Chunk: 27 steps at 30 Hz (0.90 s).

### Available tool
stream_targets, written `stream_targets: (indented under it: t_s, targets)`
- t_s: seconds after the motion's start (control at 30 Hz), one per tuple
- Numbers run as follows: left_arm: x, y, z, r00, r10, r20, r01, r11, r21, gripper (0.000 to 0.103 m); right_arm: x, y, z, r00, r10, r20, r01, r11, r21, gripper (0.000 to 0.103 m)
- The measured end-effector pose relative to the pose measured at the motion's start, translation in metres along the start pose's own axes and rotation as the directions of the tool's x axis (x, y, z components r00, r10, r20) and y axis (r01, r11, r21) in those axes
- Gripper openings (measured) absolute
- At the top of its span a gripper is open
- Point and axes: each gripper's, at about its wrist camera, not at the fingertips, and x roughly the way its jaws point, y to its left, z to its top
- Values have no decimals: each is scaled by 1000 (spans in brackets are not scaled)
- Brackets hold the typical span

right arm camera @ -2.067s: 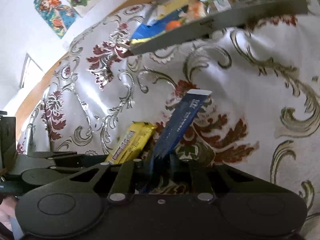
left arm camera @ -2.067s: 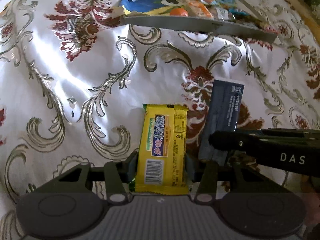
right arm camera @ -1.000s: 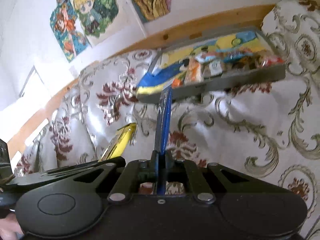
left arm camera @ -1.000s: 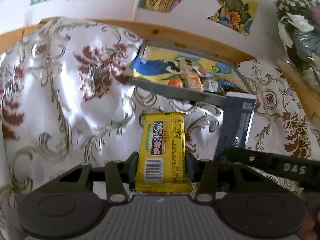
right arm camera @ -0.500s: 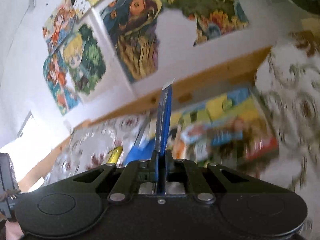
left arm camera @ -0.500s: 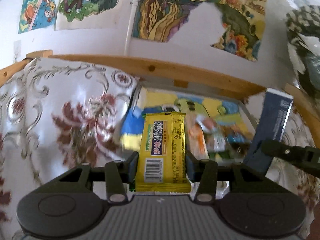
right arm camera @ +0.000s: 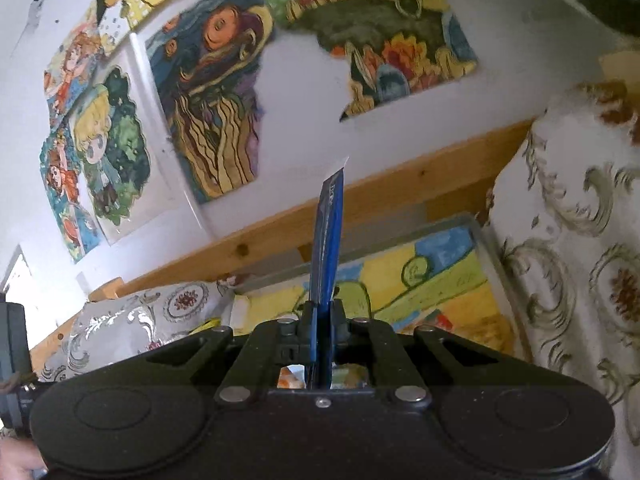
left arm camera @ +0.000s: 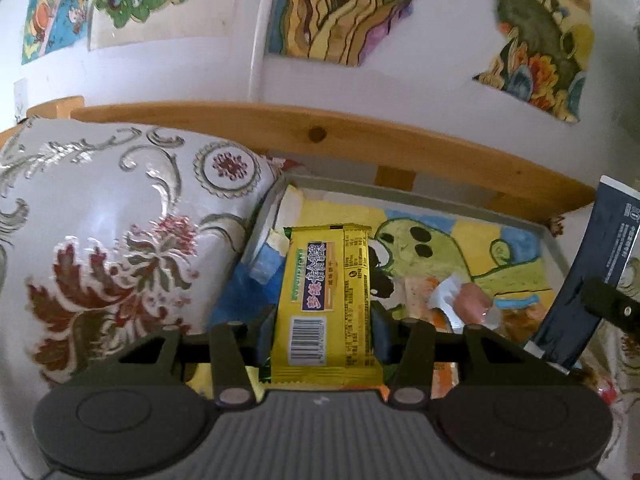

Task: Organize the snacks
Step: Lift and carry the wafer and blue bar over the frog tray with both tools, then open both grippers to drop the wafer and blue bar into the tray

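A: What does the left wrist view give that the right one lacks?

B: The face of the yellow snack bar [left arm camera: 326, 300], barcode and all. The left gripper [left arm camera: 323, 334] has its jaws closed against the bar's two long edges, wrapper flat toward the camera, lower end tucked back to the gripper body. It hangs over the near left part of the grey tray [left arm camera: 420, 196], whose floor is a yellow, green and blue cartoon picture. A few small wrapped snacks [left arm camera: 452, 300] lie on that floor, right of the bar.

A: And the right wrist view?

B: The dark blue packet [right arm camera: 326, 240] edge-on, a thin upright sliver. The right gripper [right arm camera: 320, 344] is pinched nearly shut on the packet's lower end, the top free in the air above the tray. In the left view the same packet shows its broad printed face at the far right, tilted.

A: Where are the edges?

B: A wooden rail [left arm camera: 320, 136] runs just behind the tray's far wall. The patterned cloth [left arm camera: 120, 248] bulges up against the tray's left rim; in the right view it rises just as high beside the right rim.

A: Room to move?

B: The picture floor toward the far wall and far right corner is bare
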Motion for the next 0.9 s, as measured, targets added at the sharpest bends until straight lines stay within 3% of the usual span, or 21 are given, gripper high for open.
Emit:
stream_targets:
  t_s: [0.23,0.53,0.83,0.9]
  targets:
    - [25,-12,-7,998,33,-50,-30,998,58,51,18,-8,-14,998,12,-65,-10,999,35,5]
    - [36,-14,-15,994,55,-99,-50,997,53,52,24,-9,-16,996,-17,-85,19,999,26,10]
    - [36,-20,-15,992,70,-109,-64,996,58,56,26,-9,-17,992,-87,-96,86,996,-15,22]
    - [35,-20,-15,992,71,-109,-65,996,56,60,25,-8,-17,990,-101,-94,99,995,-22,31]
